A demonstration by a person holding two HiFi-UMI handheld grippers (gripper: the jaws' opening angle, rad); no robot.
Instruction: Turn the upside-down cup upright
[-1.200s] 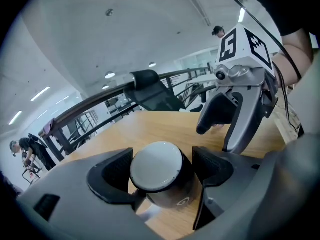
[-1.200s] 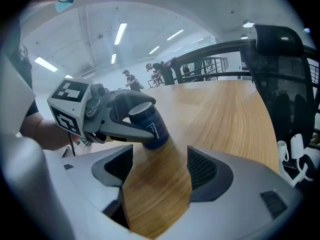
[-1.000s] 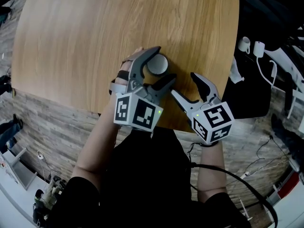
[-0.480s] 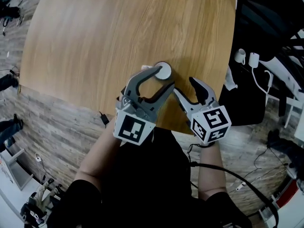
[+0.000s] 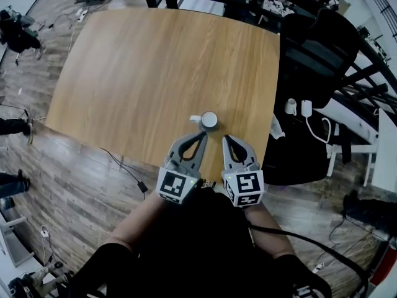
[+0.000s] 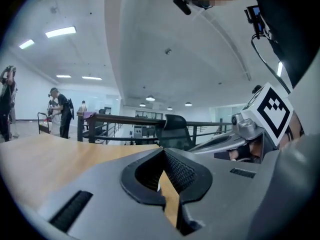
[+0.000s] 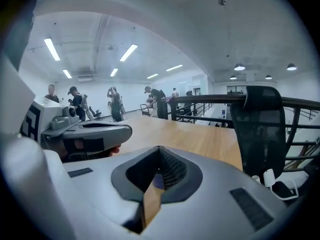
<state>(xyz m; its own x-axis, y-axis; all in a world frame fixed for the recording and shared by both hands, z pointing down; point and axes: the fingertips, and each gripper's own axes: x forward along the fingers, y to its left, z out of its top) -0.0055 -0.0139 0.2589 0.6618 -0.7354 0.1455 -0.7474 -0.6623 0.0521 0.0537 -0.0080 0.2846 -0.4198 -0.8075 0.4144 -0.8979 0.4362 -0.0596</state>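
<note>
So, on the head view, where does the cup (image 5: 209,120) sit?

On the tabletop (image 5: 142,67), close to its near edge, its handle pointing to the picture's left. It shows a pale ring round a greyer middle, so I judge it mouth-up, though it's small in frame.

And the claws?

The left claw (image 5: 200,135) and right claw (image 5: 227,139) hover side by side just short of the cup, touching neither it nor each other. Both are pressed together. Their jaws have just been closing, with nothing between them.

Why hold them there?

My guess is that the turning is finished. Closed and clear of the cup, they can't knock it, and the cup stands where either hand could reach it again.

Does the left gripper view agree?

Yes. The pads meet, and only a sliver of wooden tabletop shows through the slot beneath them. It looks almost level across the wood, so the cup is not clearly in sight. The right claw's marker cube sits at the right edge.

And the right gripper view?

Same story: jaws together, empty, with bare wood in the gap. The left claw lies alongside at the left, and a black chair (image 7: 257,129) stands past the tabletop's far corner.
</note>
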